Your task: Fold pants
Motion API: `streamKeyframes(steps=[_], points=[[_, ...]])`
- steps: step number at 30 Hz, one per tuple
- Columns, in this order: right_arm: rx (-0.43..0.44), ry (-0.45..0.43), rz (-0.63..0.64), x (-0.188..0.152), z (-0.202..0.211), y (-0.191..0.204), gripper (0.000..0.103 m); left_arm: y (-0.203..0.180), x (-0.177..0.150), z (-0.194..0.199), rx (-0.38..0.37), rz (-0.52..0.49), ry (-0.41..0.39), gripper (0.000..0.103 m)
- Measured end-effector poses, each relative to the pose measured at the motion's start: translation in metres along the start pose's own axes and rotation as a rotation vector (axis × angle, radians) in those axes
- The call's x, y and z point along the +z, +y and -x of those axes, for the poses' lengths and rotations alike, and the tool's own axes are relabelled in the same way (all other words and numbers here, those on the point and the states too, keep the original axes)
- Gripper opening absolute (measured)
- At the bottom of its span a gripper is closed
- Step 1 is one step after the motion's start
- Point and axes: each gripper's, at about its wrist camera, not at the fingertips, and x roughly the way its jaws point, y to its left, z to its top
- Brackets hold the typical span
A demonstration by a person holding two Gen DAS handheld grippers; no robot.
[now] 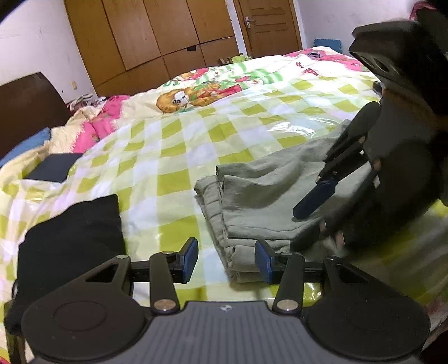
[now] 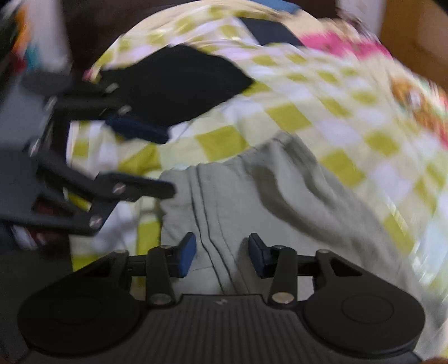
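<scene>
Grey-green pants (image 1: 260,201) lie folded in layers on the checked bed cover (image 1: 156,151). My left gripper (image 1: 227,259) is open and empty, just in front of the pants' near folded edge. My right gripper (image 1: 310,221) hovers over the pants at the right of the left wrist view, its blue pad (image 1: 315,197) showing. In the blurred right wrist view the right gripper (image 2: 222,256) is open and empty over the pants (image 2: 274,201), and the left gripper (image 2: 156,162) shows open at the left.
A folded black garment (image 1: 70,232) lies on the bed to the left of the pants. A dark flat object (image 1: 54,168) rests further back left. A dark headboard (image 1: 25,109), wooden wardrobes (image 1: 151,39) and a door (image 1: 266,25) stand beyond.
</scene>
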Motion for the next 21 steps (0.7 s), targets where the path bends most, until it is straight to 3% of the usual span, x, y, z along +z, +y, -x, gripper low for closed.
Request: streamKeyframes(steps=[2, 4, 7, 8, 10, 13, 15, 16, 21], points=[[0.01, -0.01, -0.092, -0.002, 0.006, -0.013, 0.012, 0.0, 0.001, 0.003, -0.008, 0.005, -0.002, 0.059], [-0.038, 0.001, -0.092, -0.006, 0.006, -0.015, 0.01, 0.0, 0.003, 0.003, -0.018, 0.012, -0.009, 0.059], [-0.022, -0.006, -0.068, -0.009, 0.007, -0.006, 0.017, -0.004, 0.011, 0.003, -0.019, 0.01, -0.029, 0.059], [-0.027, -0.017, -0.039, -0.009, 0.008, -0.002, 0.026, -0.005, 0.013, 0.003, -0.022, 0.01, -0.035, 0.059], [-0.064, -0.022, 0.031, -0.012, 0.009, 0.008, 0.034, -0.006, 0.016, 0.0, -0.03, 0.006, -0.038, 0.059], [-0.076, -0.03, 0.065, -0.016, 0.006, 0.012, 0.033, -0.008, 0.019, -0.007, -0.037, 0.008, -0.032, 0.059], [-0.094, -0.024, 0.044, -0.017, -0.001, 0.009, 0.023, -0.007, 0.022, -0.012, -0.04, 0.025, -0.026, 0.059], [-0.088, -0.02, 0.016, -0.017, -0.003, 0.007, 0.007, -0.006, 0.024, -0.013, -0.041, 0.034, -0.024, 0.059], [-0.046, -0.049, 0.051, -0.019, 0.017, 0.023, 0.004, -0.012, 0.031, -0.008, -0.06, 0.025, -0.051, 0.059]])
